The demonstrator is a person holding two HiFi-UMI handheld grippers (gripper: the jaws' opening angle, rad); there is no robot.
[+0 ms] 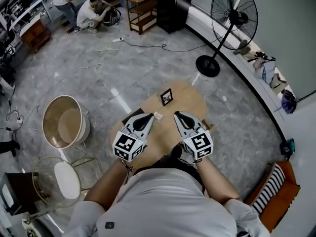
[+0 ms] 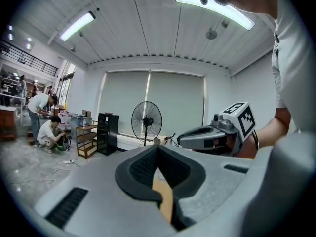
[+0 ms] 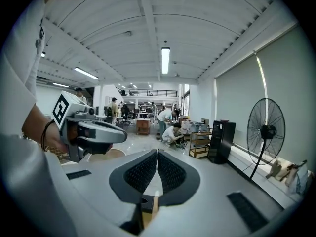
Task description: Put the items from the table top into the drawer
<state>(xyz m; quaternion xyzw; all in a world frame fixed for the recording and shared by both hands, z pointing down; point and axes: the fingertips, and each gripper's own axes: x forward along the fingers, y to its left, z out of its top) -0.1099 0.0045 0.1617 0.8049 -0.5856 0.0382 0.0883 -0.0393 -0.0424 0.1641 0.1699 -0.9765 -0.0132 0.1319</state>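
Observation:
A small oval wooden table (image 1: 190, 100) stands in front of me. On it a black-framed picture (image 1: 167, 97) stands near the far side. A small white item (image 1: 158, 115) lies just off my left gripper's tip, and a flat dark item (image 1: 132, 114) lies at the table's left edge. My left gripper (image 1: 150, 116) and right gripper (image 1: 177, 114) hover side by side over the near half of the table. Both are shut with nothing between the pads. In the left gripper view the left gripper (image 2: 157, 147) has its pads meeting; in the right gripper view the right gripper (image 3: 157, 152) looks the same. No drawer shows.
A round beige tub (image 1: 64, 122) and a wire chair with a white seat (image 1: 66, 179) stand left of the table. A black pedestal fan (image 1: 232, 19) is beyond it on the right. A striped cushion (image 1: 276, 184) lies at the lower right. People (image 1: 91, 11) work far back.

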